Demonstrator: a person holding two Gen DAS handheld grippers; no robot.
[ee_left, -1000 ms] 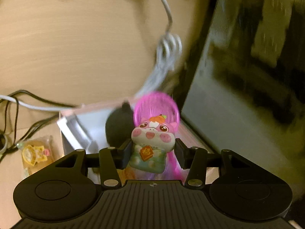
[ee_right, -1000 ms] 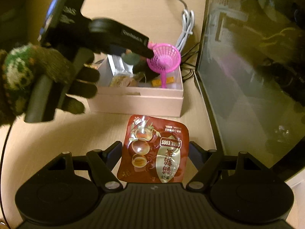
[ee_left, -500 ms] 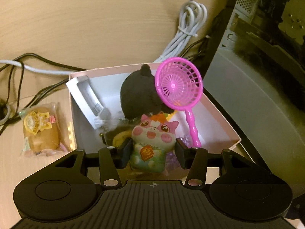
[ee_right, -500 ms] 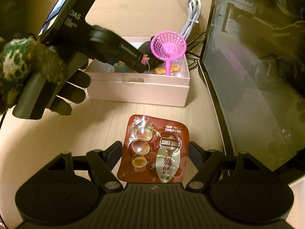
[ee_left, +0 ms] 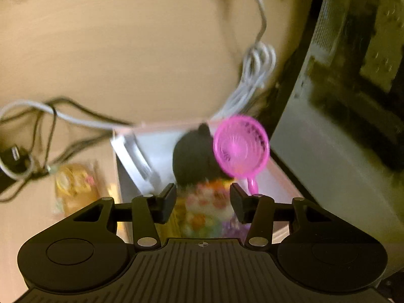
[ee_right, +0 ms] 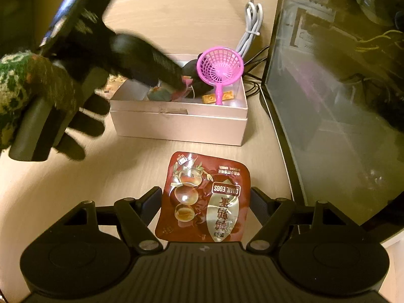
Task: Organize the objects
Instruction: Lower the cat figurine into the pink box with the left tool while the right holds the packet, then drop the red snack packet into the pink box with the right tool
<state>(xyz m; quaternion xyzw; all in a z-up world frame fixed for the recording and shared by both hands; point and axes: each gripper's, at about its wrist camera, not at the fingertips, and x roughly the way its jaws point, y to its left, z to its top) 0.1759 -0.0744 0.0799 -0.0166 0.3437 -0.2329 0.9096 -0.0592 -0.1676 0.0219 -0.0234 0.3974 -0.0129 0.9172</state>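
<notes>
A blurred pink-and-green animal figure (ee_left: 204,212) shows between the fingers of my left gripper (ee_left: 203,197), above the pale pink box (ee_left: 126,176). It sits low between the pads with a thin gap on its left, so the grip is unclear. The box holds a pink toy net (ee_left: 240,149), a black plush (ee_left: 192,156) and a silver item (ee_left: 136,156). In the right wrist view the left gripper (ee_right: 181,80), in a gloved hand (ee_right: 38,88), reaches into the box (ee_right: 176,123) beside the net (ee_right: 219,68). My right gripper (ee_right: 205,197) is shut on a red quail-egg packet (ee_right: 202,202) in front of the box.
A glass-sided computer case (ee_right: 328,101) stands close along the box's right side. A coiled white cable (ee_right: 250,25) and dark wires lie behind the box. A wrapped yellow snack (ee_left: 73,184) lies on the wooden table left of the box.
The left gripper has shifted over the box and its view is blurred. The figure sits lower between the fingers than before. The right gripper and its packet have stayed put.
</notes>
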